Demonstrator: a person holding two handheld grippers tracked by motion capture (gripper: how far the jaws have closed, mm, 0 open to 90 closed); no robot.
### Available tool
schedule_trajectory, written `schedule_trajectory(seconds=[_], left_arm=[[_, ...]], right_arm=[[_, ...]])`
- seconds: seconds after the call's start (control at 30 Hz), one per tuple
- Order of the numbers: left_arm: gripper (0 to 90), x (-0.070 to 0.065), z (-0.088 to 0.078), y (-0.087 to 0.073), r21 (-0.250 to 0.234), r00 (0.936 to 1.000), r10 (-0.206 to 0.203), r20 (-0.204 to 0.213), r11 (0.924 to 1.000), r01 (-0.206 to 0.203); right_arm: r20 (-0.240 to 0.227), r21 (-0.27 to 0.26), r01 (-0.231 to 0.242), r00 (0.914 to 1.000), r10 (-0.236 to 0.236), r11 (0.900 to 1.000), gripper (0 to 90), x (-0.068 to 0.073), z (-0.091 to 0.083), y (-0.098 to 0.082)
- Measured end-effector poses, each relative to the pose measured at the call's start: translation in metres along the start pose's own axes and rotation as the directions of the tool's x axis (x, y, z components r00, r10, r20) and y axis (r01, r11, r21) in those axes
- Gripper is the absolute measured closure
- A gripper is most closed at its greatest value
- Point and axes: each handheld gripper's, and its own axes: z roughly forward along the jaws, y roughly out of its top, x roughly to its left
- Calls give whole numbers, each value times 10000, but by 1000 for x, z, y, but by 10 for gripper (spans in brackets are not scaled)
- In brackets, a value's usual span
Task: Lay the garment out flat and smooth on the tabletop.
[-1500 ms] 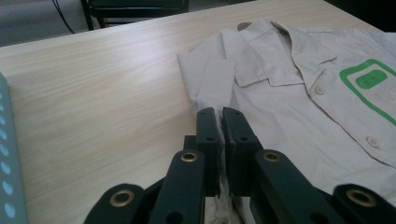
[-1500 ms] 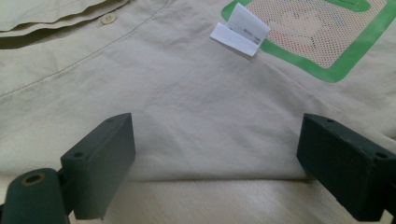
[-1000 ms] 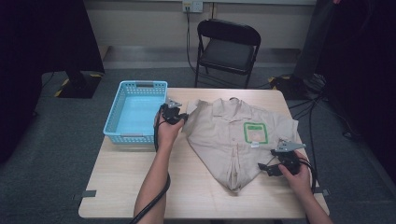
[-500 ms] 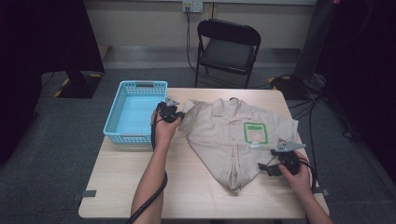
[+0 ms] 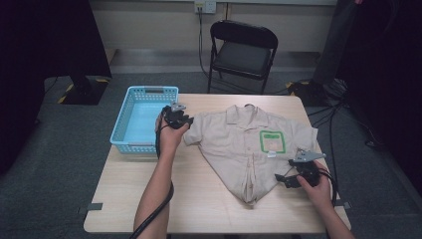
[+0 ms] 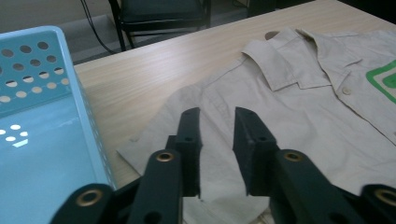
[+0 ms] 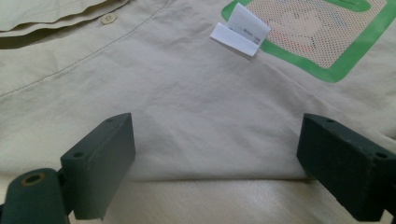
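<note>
A shirt (image 5: 249,147) lay spread flat on the table (image 5: 199,199), toward its right half, collar at the far side and hem pointing to the near edge. A basket (image 5: 144,119) sat on the table's far left corner, just beside the shirt's left sleeve. The left gripper (image 5: 180,118) was between the basket and that sleeve (over the sleeve's edge, in its own view), and the right gripper (image 5: 282,180) was at the shirt's near right side, below the chest patch (image 5: 272,141). Behind the table, on the floor, stood a chair (image 5: 242,52), near the back wall.
</note>
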Motion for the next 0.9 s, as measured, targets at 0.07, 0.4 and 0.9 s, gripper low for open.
schedule_trajectory(seconds=[0.07,0.4,0.9], left_arm=[[631,-2,-1,0,-176,9998,-106,190,9998,109],[242,-22,-4,-7,-165,9971,-196,738,9996,209],[149,-41,-17,-18,70,9878,237,1538,9997,-251]], right_arm=[[-1,1,-2,10000,2,10000,106,0,0,0],[-1,1,-2,10000,2,10000,106,0,0,0],[0,1,-1,10000,1,10000,106,0,0,0]])
